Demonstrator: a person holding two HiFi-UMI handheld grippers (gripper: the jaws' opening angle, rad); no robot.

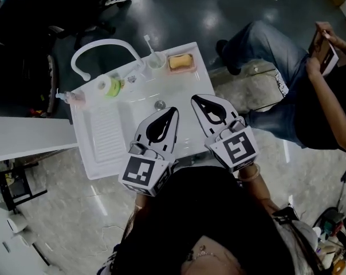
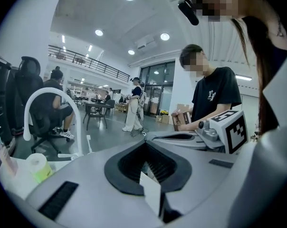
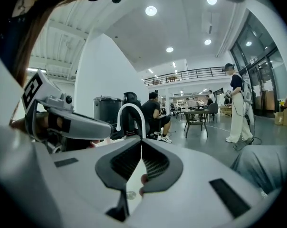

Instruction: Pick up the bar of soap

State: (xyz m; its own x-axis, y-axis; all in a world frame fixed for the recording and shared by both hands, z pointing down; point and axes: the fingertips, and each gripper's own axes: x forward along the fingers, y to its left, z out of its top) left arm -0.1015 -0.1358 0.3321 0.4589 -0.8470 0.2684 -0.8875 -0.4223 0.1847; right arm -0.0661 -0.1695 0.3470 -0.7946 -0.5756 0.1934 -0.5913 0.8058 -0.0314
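Note:
A yellow-orange bar of soap (image 1: 180, 62) lies in a pale dish at the far right corner of the white sink (image 1: 184, 128). Both grippers hover over the sink's near side, pointing away from me, well short of the soap. My left gripper (image 1: 174, 111) is shut with nothing in it, and its jaws meet at the tips in the left gripper view (image 2: 144, 144). My right gripper (image 1: 195, 98) is also shut and empty, its jaws closed in the right gripper view (image 3: 141, 141). The soap does not show in either gripper view.
A white arched faucet (image 1: 104, 46) stands at the sink's back. Beside it are a cup with a toothbrush (image 1: 156, 59), a green-and-white roll (image 1: 110, 86) and a pink bottle (image 1: 75, 98). The drain (image 1: 160, 104) is mid-basin. A seated person in jeans (image 1: 276, 90) is at the right.

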